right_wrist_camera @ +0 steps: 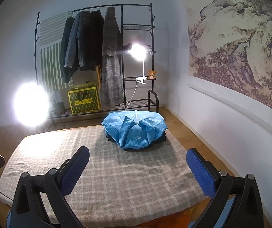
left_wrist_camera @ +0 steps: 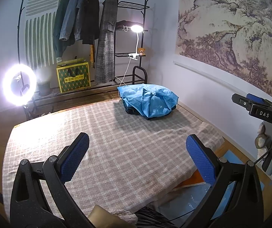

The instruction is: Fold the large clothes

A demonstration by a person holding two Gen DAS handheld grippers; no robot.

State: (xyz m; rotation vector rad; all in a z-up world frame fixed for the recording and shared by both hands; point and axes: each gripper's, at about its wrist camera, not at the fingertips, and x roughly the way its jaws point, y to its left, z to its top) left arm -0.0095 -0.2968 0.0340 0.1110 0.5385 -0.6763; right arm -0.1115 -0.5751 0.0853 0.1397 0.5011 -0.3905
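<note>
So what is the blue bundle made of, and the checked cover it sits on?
The blue bundle looks like thin, crisp cloth, maybe nylon or light cotton: it holds sharp creases and has a slight sheen. The checked cover looks like soft, matte woven cloth, probably cotton: its surface is fuzzy and gently rumpled.

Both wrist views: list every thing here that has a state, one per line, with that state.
left gripper: open, empty
right gripper: open, empty
blue garment: folded, on dark clothes at the table's far end
checked tablecloth: spread flat
ring light: on
clip lamp: on
coats: hanging on rack
</note>
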